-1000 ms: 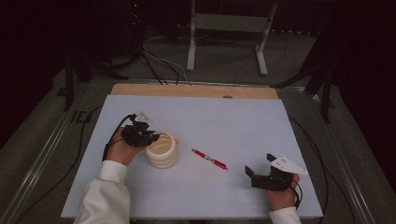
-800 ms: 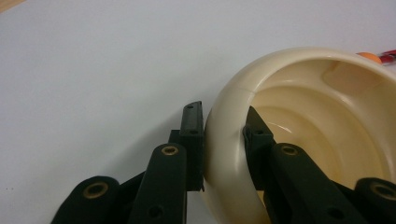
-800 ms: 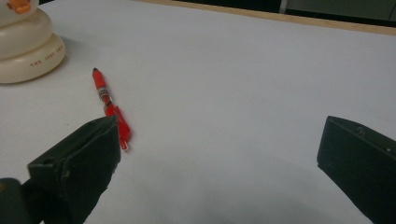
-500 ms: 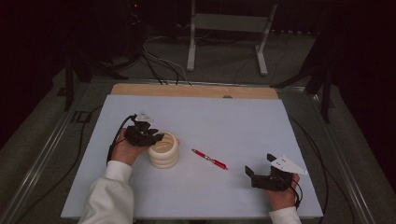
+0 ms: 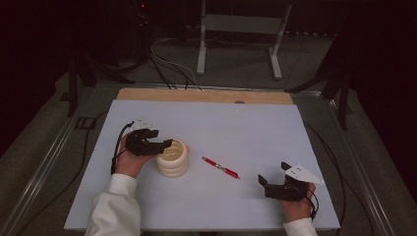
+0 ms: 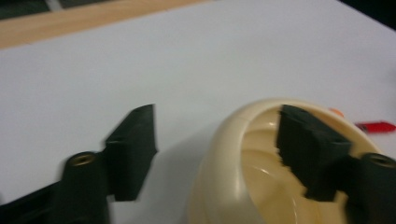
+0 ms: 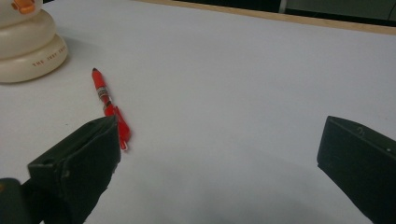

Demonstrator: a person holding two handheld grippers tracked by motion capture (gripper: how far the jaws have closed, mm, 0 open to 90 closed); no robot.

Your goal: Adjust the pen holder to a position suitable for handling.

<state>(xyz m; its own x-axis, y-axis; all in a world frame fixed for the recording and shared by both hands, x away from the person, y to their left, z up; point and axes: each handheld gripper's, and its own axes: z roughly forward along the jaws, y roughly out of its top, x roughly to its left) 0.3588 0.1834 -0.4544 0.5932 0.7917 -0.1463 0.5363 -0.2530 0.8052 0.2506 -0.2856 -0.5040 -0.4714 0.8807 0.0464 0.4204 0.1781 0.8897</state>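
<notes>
A cream ribbed cup (image 5: 173, 158) stands upright on the white table (image 5: 255, 128), left of centre. My left gripper (image 5: 164, 143) reaches over its near-left rim. In the left gripper view the cup (image 6: 233, 154) has its wall between the jaws, one outside and one inside. The jaws of my left gripper (image 6: 217, 126) have just been opening and do not press the wall. A red pen (image 5: 220, 167) lies right of the cup. My right gripper (image 5: 272, 173) rests open near the front right, with nothing between its jaws. The right gripper view shows my right gripper (image 7: 219, 135), the pen (image 7: 108, 105) and the cup (image 7: 23, 42).
A wooden strip (image 5: 196, 95) runs along the table's far edge. Beyond it, a metal stand (image 5: 236, 29) and cables (image 5: 167, 64) lie on the dark floor. Bare table surface stretches across the middle and far side.
The left gripper's jaws have spread apart around the cup's rim. The cup, the pen and the right gripper have stayed where they were.
</notes>
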